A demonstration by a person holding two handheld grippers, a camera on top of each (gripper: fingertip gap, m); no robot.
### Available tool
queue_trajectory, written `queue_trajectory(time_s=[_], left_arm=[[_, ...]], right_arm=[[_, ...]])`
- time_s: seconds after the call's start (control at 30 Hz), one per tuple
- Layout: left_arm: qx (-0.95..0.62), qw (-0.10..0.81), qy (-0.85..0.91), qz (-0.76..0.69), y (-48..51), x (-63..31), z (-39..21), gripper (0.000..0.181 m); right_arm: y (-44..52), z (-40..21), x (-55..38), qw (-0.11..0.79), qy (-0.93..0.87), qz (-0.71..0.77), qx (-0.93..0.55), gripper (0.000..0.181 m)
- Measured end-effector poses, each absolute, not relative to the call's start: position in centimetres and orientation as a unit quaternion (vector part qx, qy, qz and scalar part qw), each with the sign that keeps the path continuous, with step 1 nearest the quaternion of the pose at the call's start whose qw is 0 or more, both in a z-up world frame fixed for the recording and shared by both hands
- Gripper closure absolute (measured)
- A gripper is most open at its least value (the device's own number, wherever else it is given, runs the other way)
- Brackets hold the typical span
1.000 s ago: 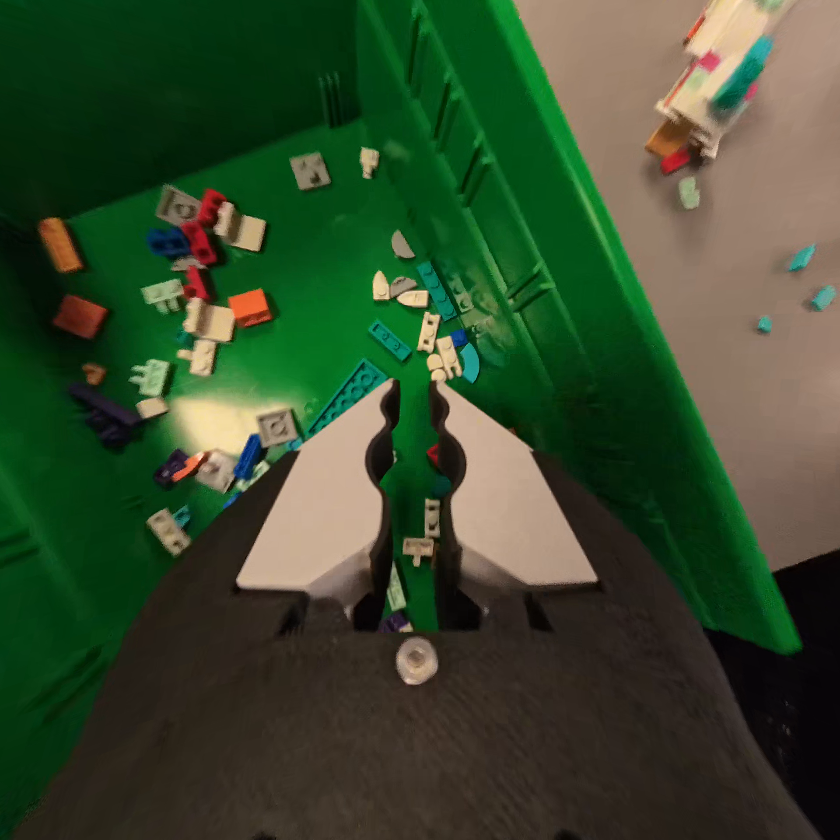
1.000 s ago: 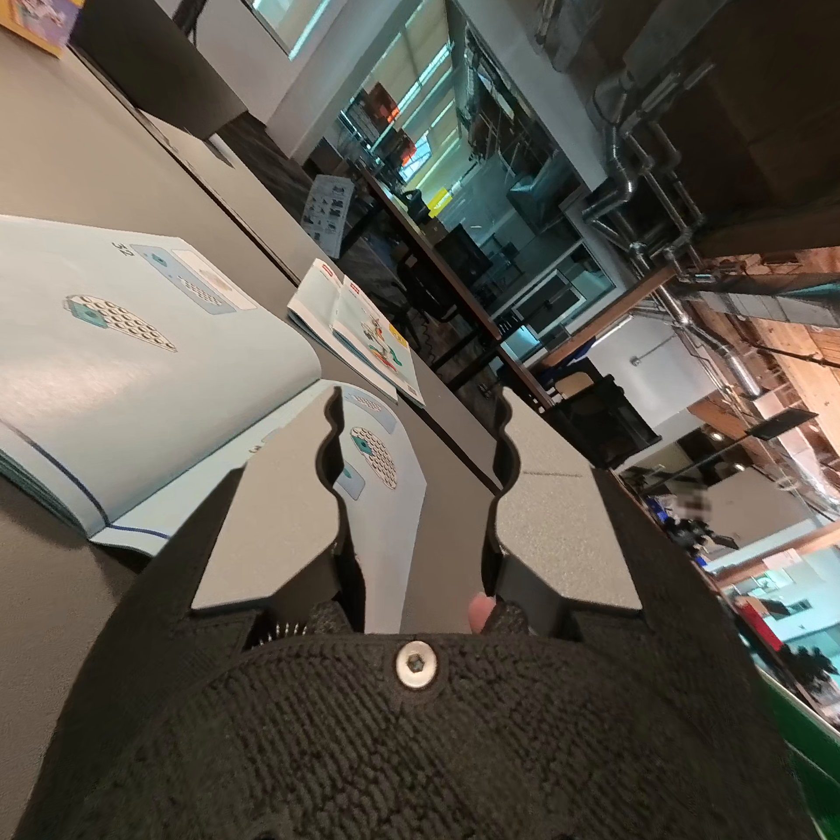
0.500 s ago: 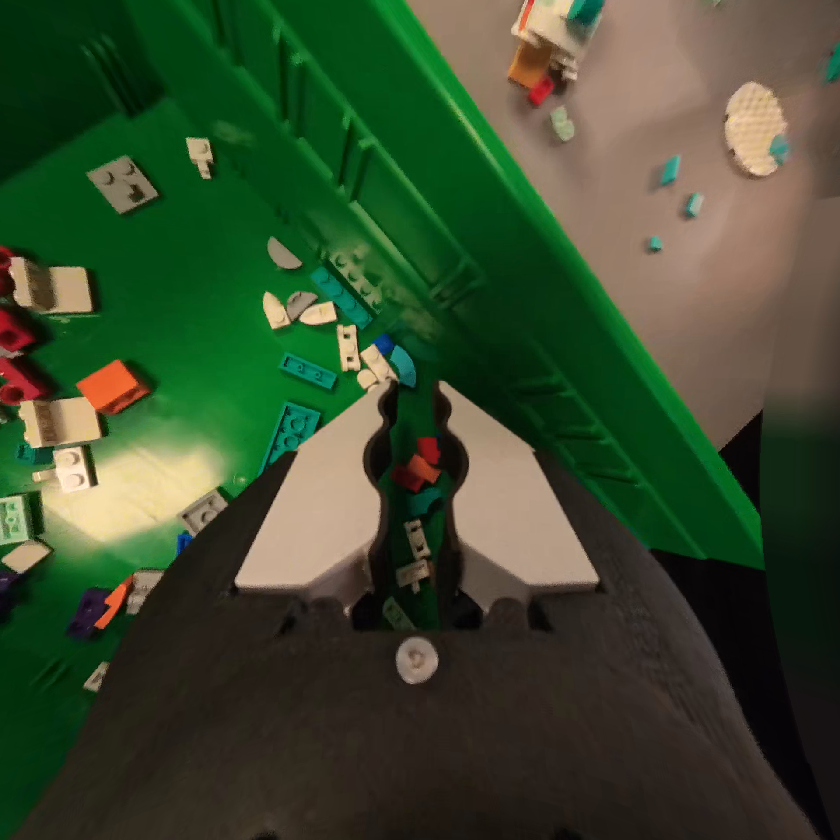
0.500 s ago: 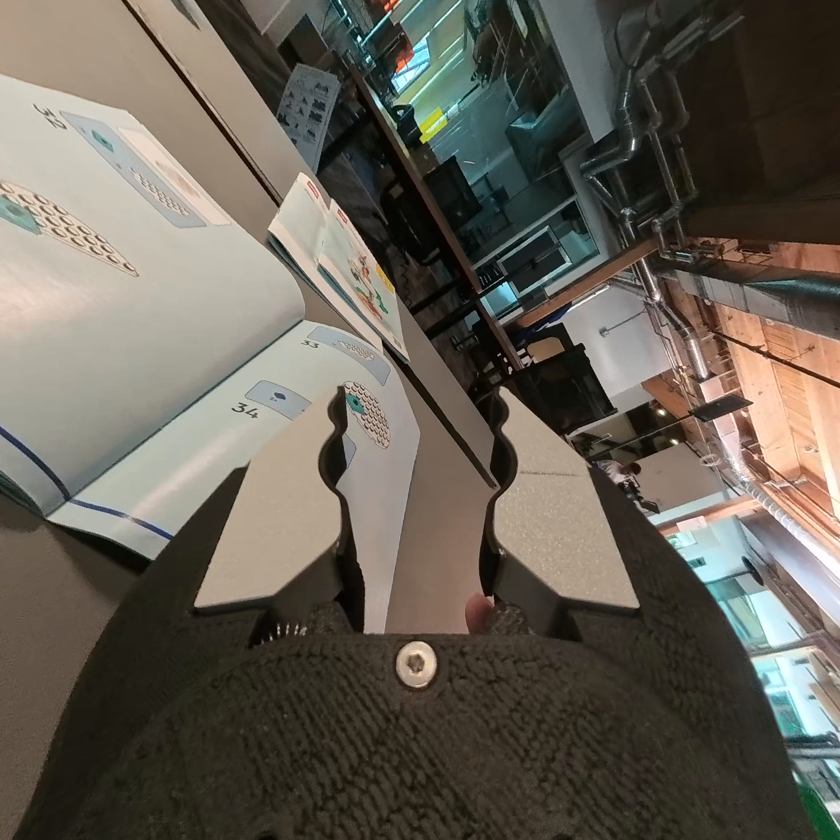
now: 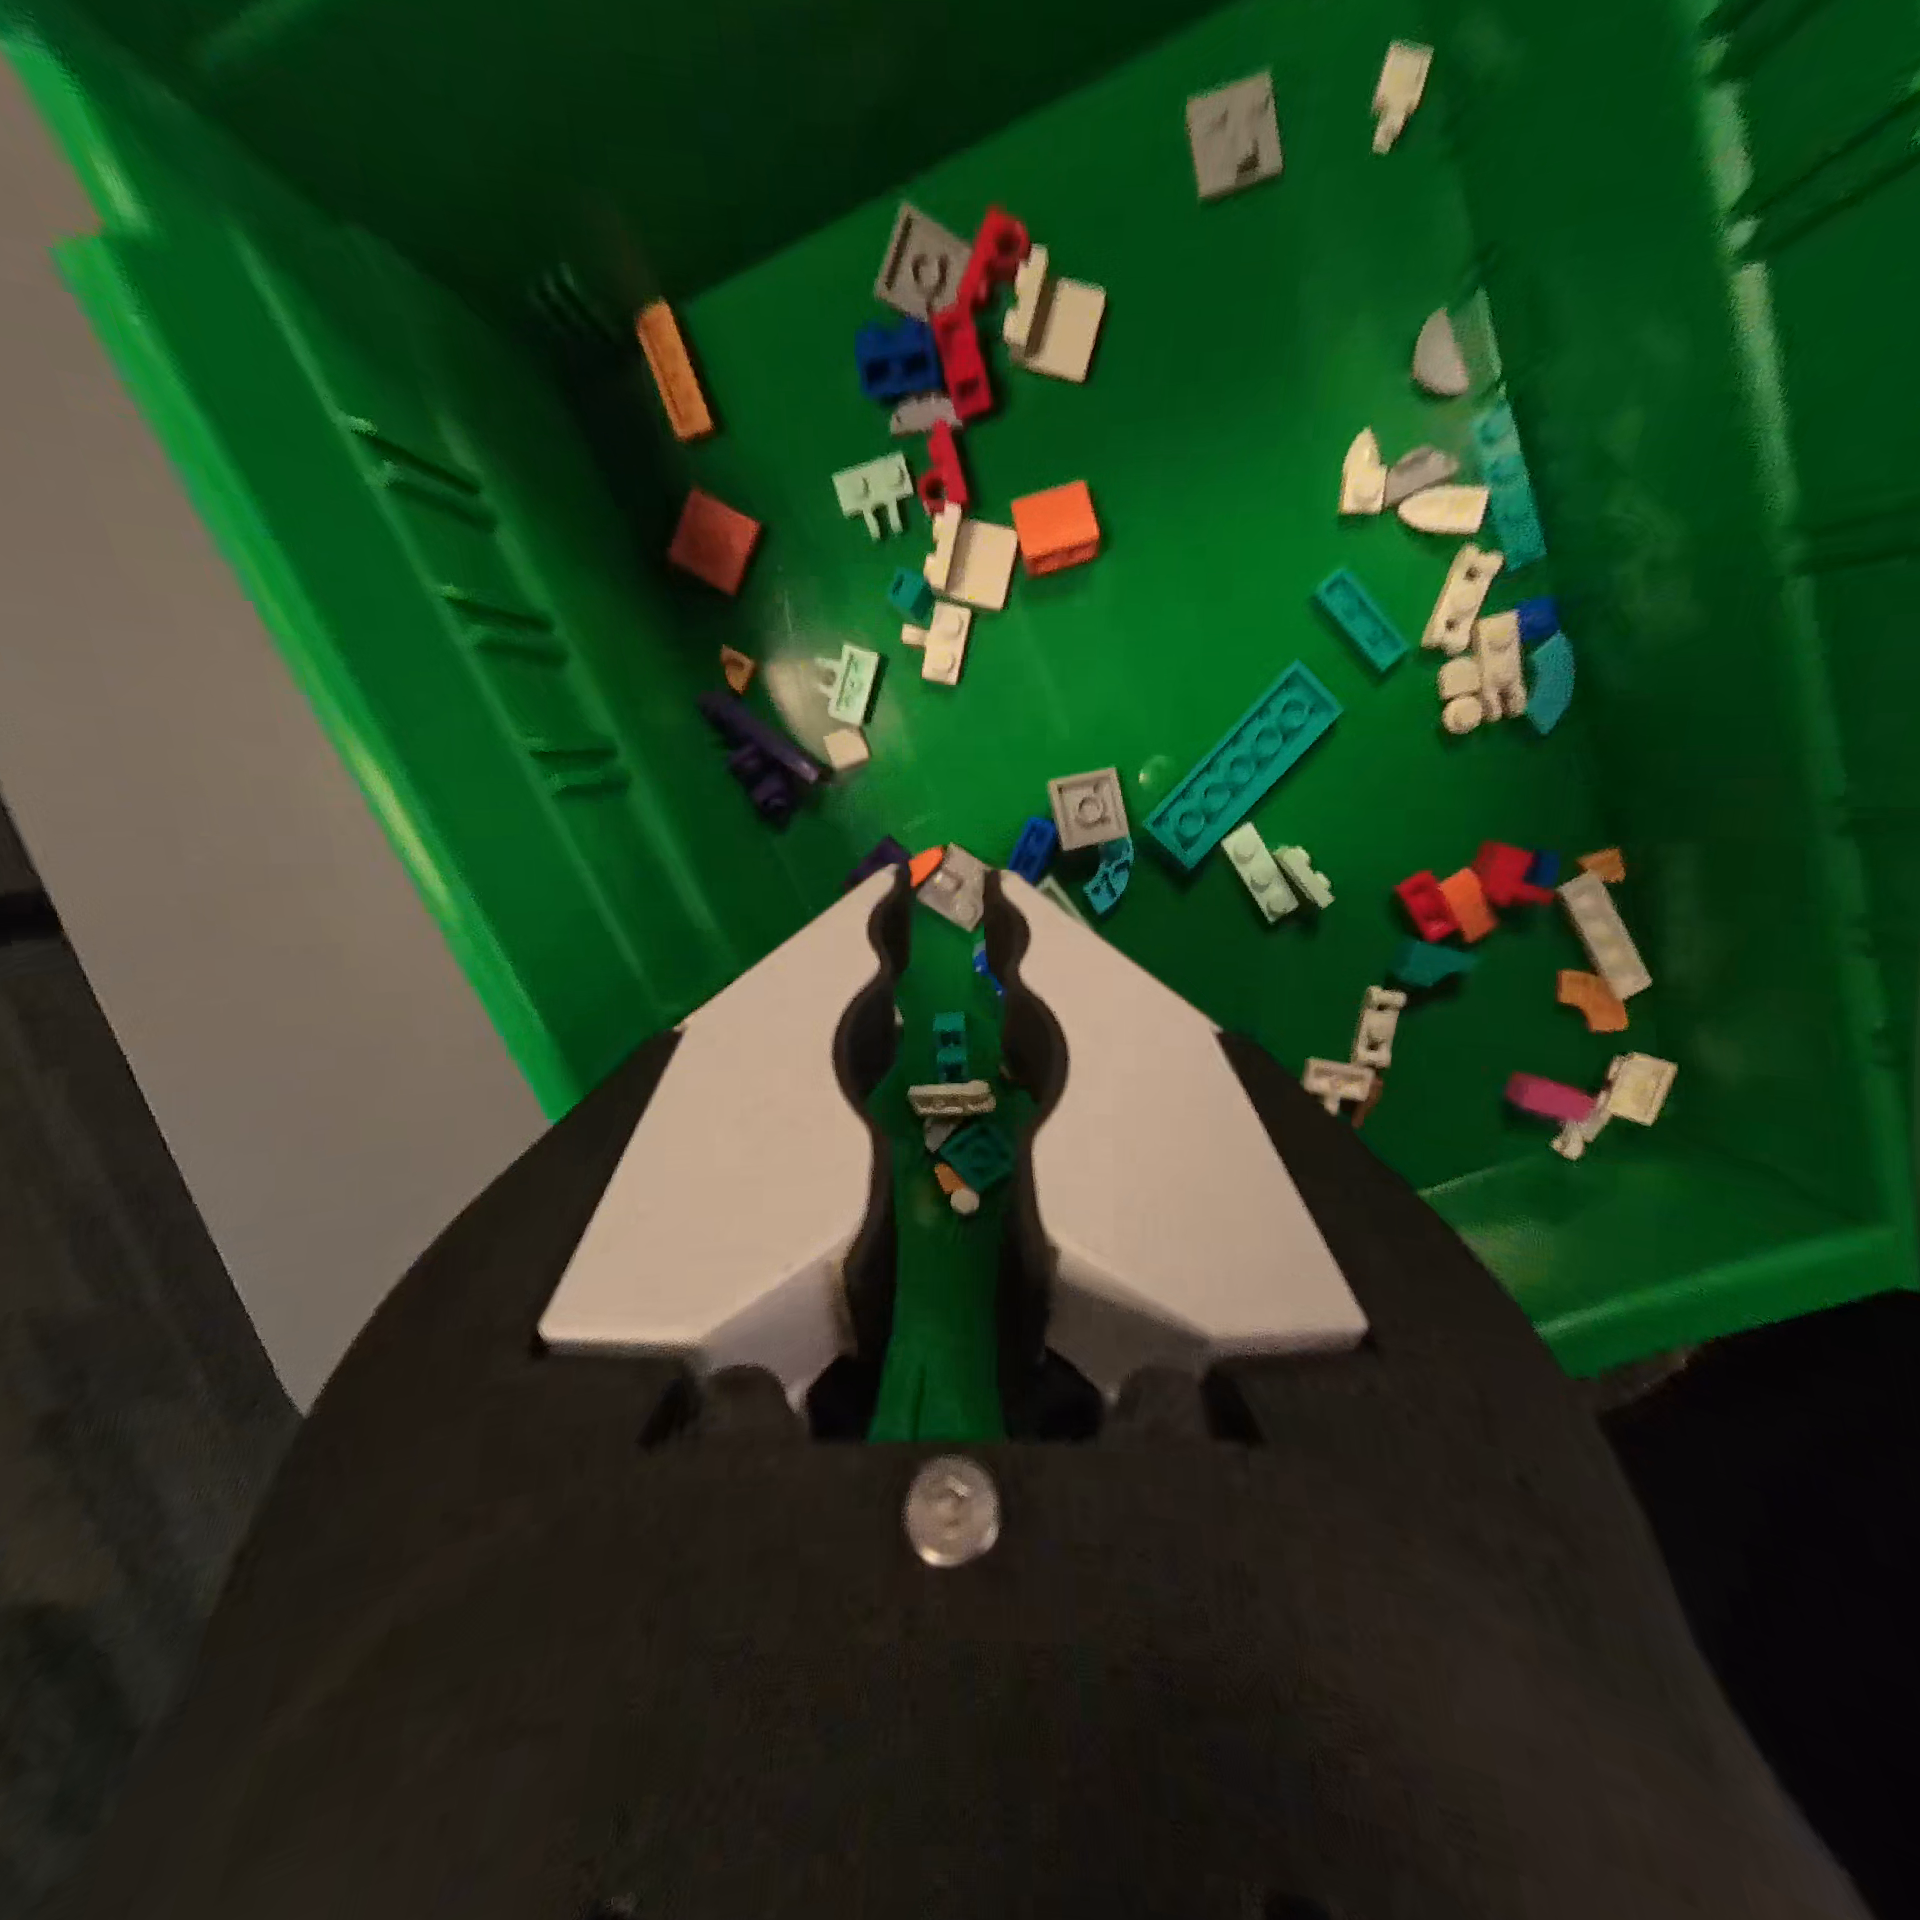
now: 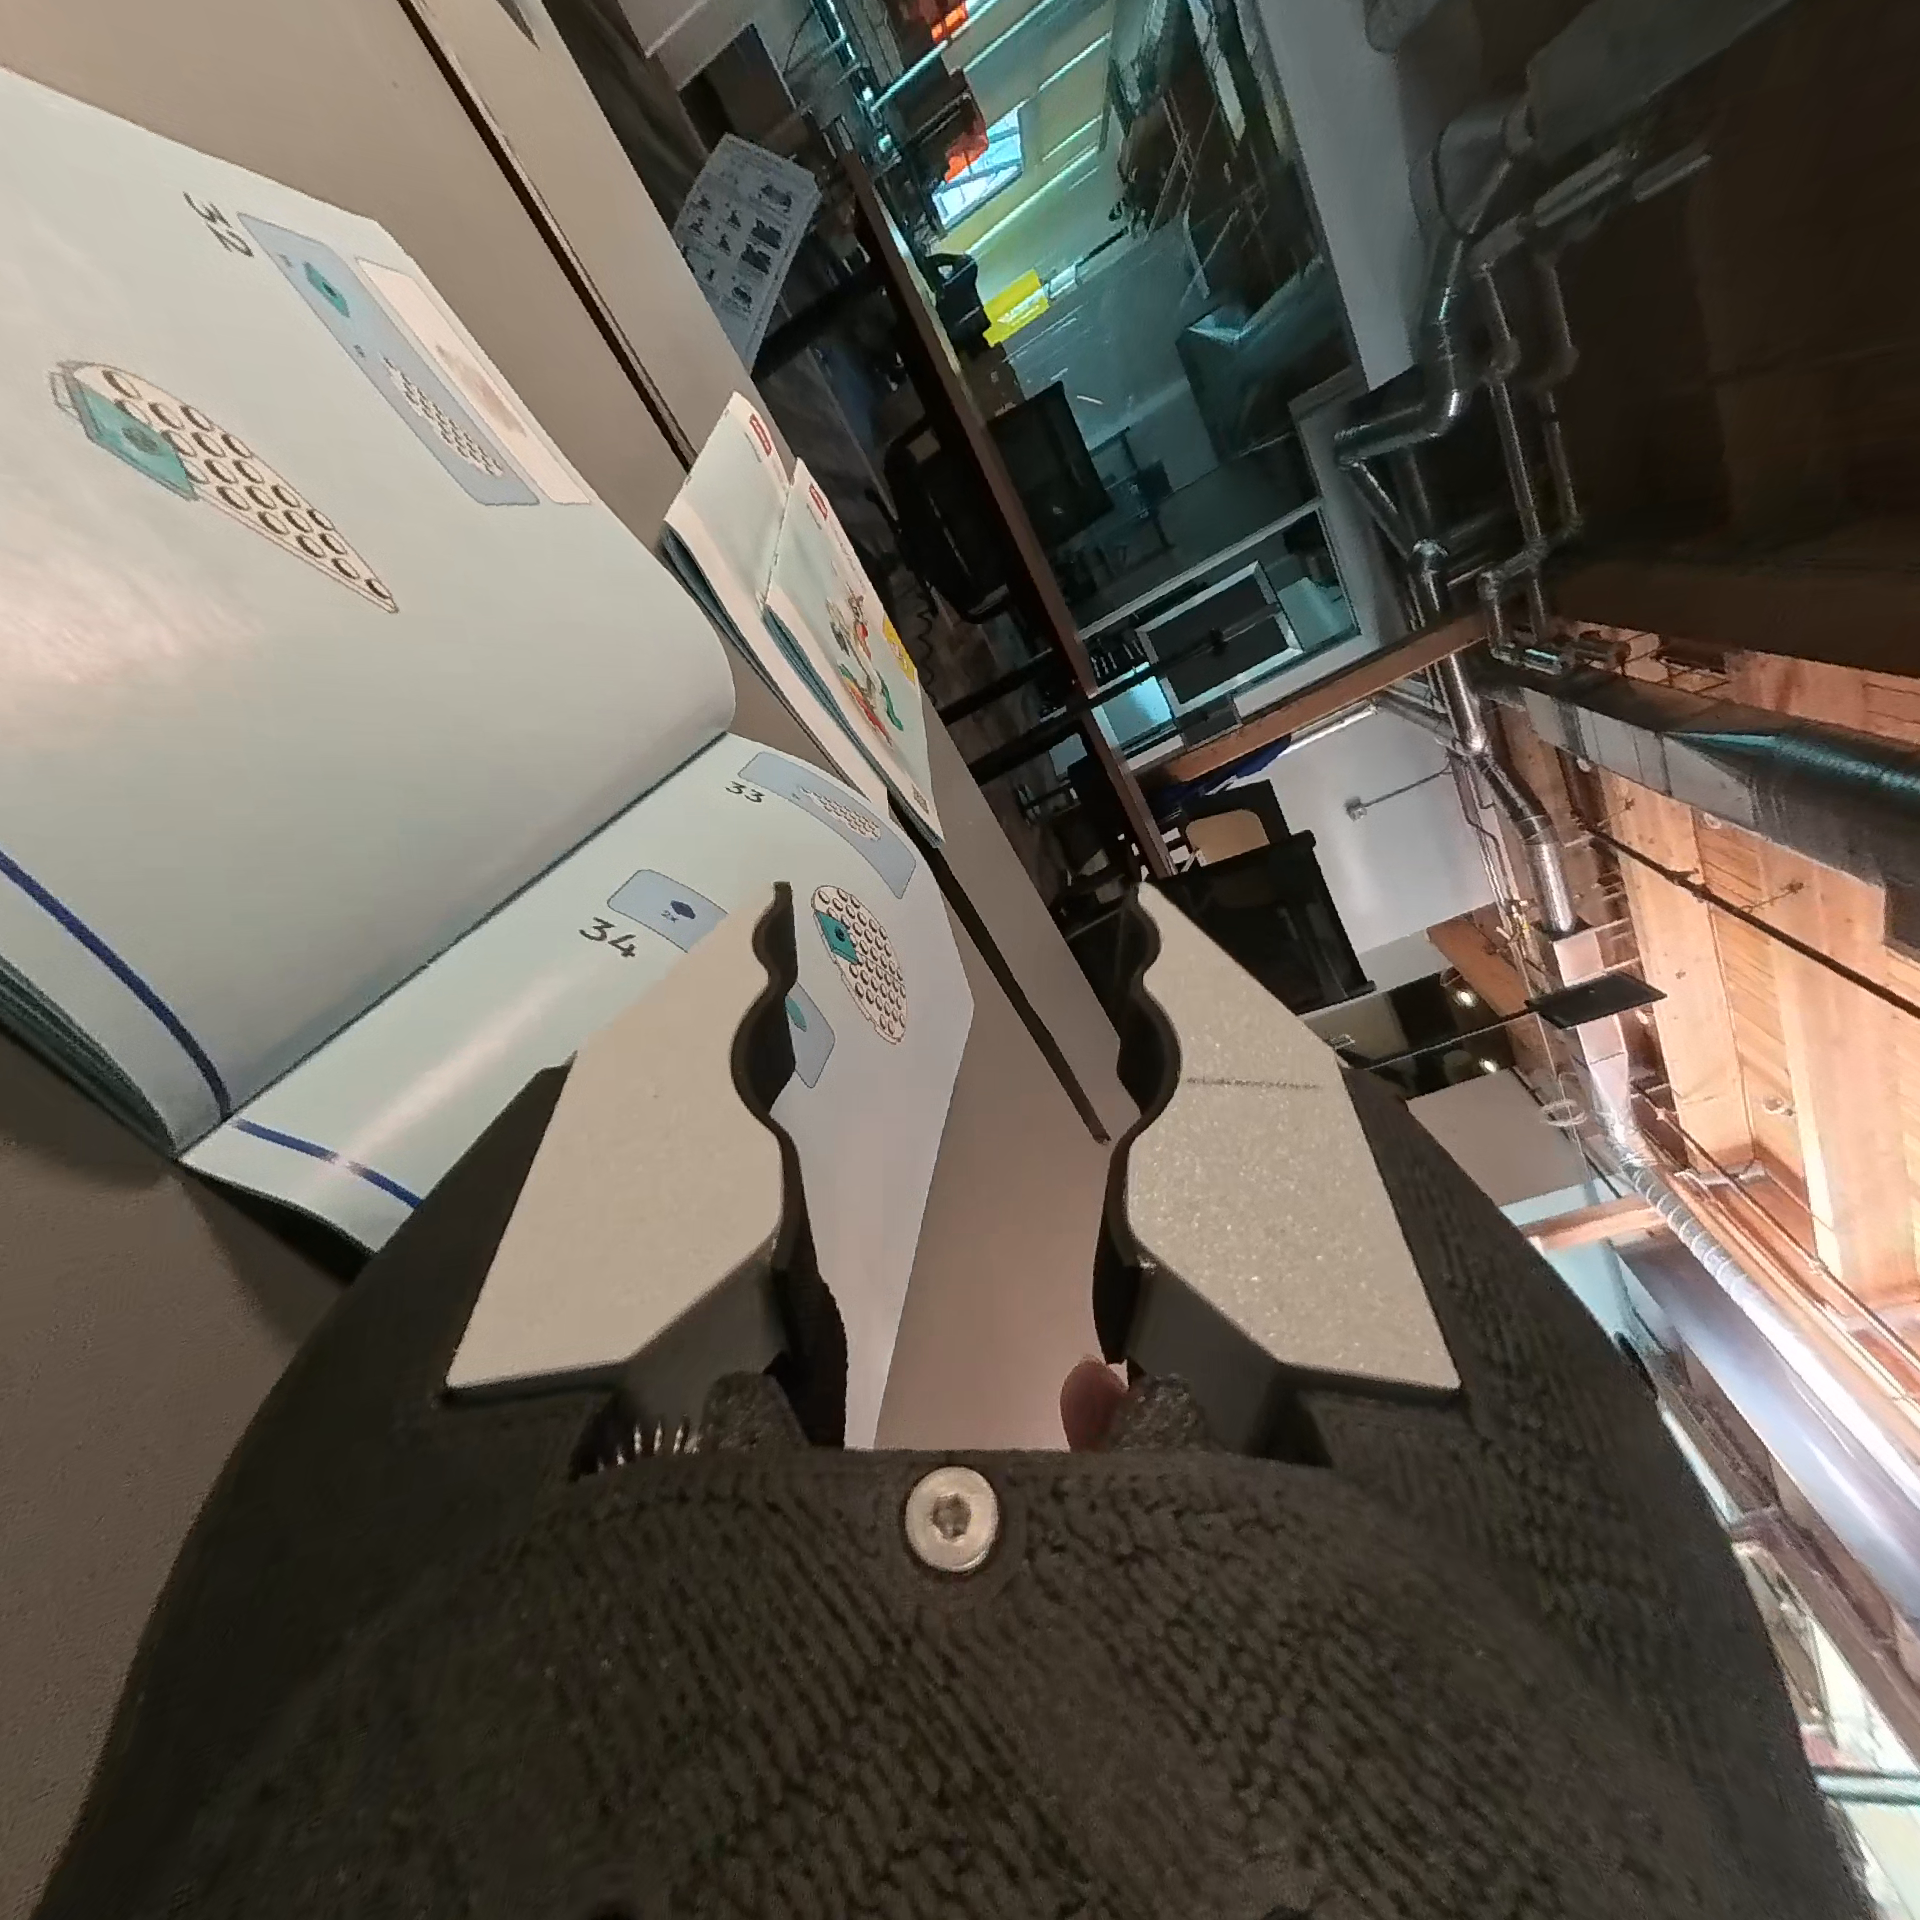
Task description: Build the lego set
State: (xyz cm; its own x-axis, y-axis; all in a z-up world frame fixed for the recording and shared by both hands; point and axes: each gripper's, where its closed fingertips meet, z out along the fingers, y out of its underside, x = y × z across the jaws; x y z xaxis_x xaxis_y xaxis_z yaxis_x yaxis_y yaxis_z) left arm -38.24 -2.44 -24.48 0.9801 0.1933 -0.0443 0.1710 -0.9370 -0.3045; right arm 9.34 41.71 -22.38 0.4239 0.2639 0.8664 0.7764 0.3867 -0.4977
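A green bin [image 5: 436, 582] holds many loose Lego pieces, among them a long teal plate [image 5: 1242, 764], an orange brick [image 5: 1055, 525] and a grey square plate [image 5: 1088, 808]. My left gripper [image 5: 948, 875] hangs inside the bin near its left wall, its jaws a narrow gap apart with nothing between them. A small grey plate [image 5: 954, 885] lies on the bin floor just past its tips. My right gripper [image 6: 958, 894] is wide open and empty, low over the grey table [image 6: 104, 1351], pointing across an open instruction booklet [image 6: 312, 644].
A second booklet [image 6: 831, 623] lies farther along the table. Left of the bin are pale tabletop [image 5: 208, 831] and dark floor [image 5: 83, 1247]. Beyond the table edge the right wrist view shows desks, chairs and ceiling pipes. The gap from one gripper's tips to the other's is roughly 65 cm.
My left gripper has swung from the bin's right wall to its left side; the built model on the table is out of view. My right gripper tilted slightly, showing more of the booklet.
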Motion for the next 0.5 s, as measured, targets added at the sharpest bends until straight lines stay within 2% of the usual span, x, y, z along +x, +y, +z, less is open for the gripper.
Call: queue_trajectory(time_s=[0.2,0.33,0.5], left_arm=[[-0.993,0.041,-0.080,0.074,-3.5,-39.2,-26.5,0.169],[-0.993,0.020,-0.071,0.091,-3.7,-39.0,-27.0,0.169],[-0.995,0.036,-0.065,0.074,-3.2,-37.7,-27.2,0.171]], right_arm=[[41.6,-22.0,9.4,0.675,-0.491,-0.181,-0.520,0.121],[41.6,-21.8,9.5,0.679,-0.487,-0.174,-0.521,0.121],[41.5,-21.3,9.7,0.691,-0.474,-0.163,-0.521,0.121]])
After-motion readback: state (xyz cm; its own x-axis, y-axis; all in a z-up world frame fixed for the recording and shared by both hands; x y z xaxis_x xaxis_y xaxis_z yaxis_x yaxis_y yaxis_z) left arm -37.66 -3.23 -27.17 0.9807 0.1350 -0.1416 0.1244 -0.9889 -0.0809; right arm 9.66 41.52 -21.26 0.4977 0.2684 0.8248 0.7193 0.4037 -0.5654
